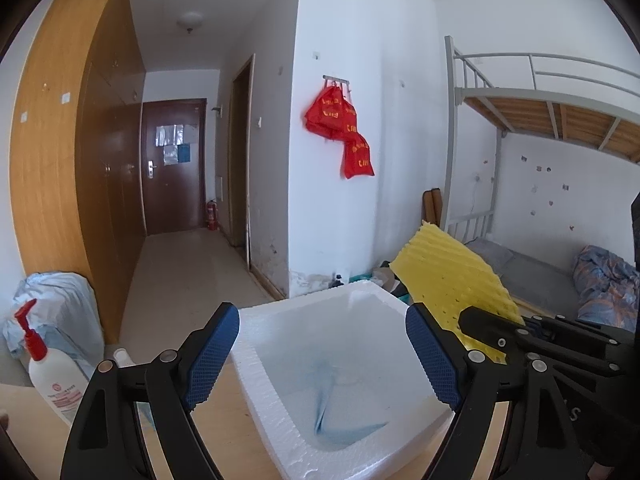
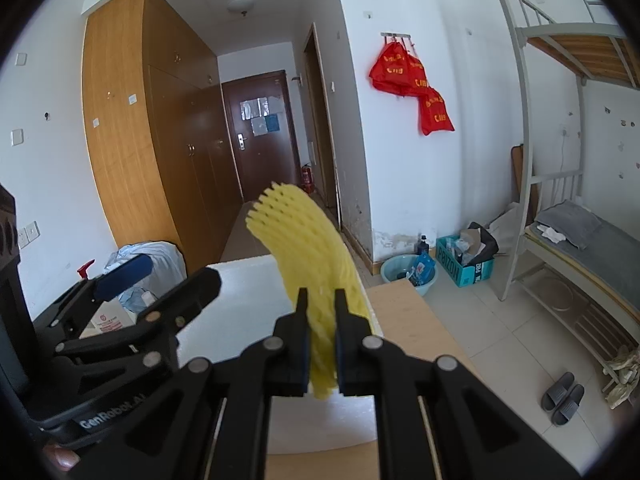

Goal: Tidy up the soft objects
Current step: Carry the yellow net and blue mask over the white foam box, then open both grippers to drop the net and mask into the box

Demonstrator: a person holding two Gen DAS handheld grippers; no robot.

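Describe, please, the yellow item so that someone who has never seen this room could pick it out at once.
Start at the wooden table with the white foam box on it. Above the box's right side, the right hand-held gripper is shut on a yellow foam net sleeve that curves upward. It is the only bright yellow, ribbed, perforated thing there; the box beside it is smooth and white.

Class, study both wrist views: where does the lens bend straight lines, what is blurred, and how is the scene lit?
Left wrist view: fisheye bows the wardrobe and bunk frame near the edges, dark vignette in the corners, soft even daylight, no hard shadows on the foam box. Right wrist view: same barrel curve and vignette; the yellow foam sheet is slightly soft up close, the far door reasonably sharp.
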